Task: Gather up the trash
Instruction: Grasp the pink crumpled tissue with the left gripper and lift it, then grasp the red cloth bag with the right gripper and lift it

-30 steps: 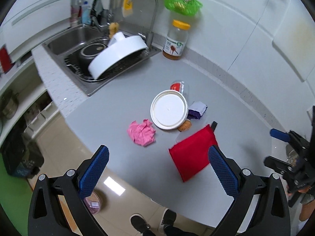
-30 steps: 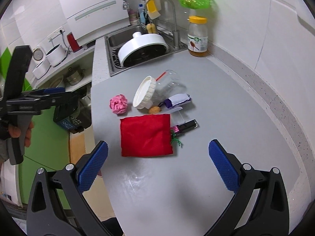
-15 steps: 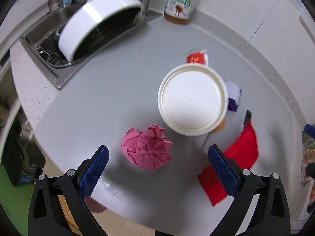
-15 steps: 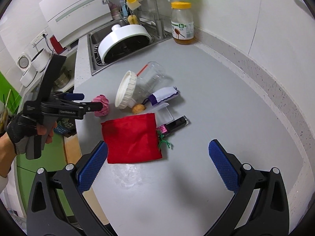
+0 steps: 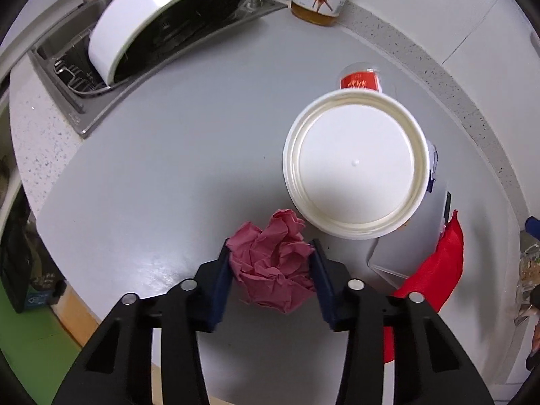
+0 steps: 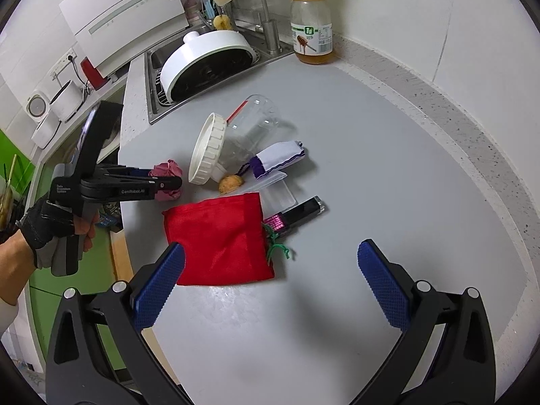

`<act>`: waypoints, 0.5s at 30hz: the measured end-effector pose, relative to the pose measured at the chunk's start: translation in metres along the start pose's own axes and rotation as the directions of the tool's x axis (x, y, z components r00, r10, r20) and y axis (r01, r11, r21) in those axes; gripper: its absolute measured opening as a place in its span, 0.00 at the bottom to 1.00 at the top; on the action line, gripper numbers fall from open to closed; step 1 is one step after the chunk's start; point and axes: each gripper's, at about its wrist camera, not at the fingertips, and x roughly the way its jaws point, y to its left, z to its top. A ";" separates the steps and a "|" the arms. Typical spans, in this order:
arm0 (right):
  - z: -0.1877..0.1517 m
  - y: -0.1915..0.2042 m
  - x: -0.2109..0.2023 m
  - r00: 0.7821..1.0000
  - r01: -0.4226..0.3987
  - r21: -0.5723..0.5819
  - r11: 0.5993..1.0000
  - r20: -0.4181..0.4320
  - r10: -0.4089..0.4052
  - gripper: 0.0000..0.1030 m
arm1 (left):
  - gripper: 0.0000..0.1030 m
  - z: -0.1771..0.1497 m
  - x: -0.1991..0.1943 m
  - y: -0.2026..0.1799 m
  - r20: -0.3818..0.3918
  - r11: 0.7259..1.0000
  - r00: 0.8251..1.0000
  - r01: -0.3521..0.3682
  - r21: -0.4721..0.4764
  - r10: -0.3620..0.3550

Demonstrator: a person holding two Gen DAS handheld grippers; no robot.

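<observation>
A crumpled pink paper ball (image 5: 273,263) lies near the counter's front edge, beside the white lid (image 5: 354,165) of a clear jar (image 6: 249,131) lying on its side. My left gripper (image 5: 270,244) is closing on the ball, and both blue pads touch its sides. The right wrist view shows the same grip from the side, with the left gripper (image 6: 168,182) at the pink ball (image 6: 167,168). My right gripper (image 6: 270,248) hangs open and empty above the counter, just in front of a flat red cloth bag (image 6: 219,239).
Near the jar lie a white-and-purple pouch (image 6: 276,160), a brown lump (image 6: 230,183), a clear plastic lid (image 6: 276,195) and a black stick-like item (image 6: 300,214). A honey jar (image 6: 310,27) stands by the wall. A white pot (image 6: 206,57) fills the sink. The counter drops off left.
My left gripper came down over the pink paper ball and its jaws went from wide open to touching the ball on both sides. The right gripper sank slightly and stays open.
</observation>
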 end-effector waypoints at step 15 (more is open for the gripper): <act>0.008 0.018 0.065 0.994 -0.073 -0.090 0.993 -0.091 0.065 0.97 | 0.38 -0.021 -0.106 -0.006 0.194 0.999 0.980 0.052 -0.001 -0.050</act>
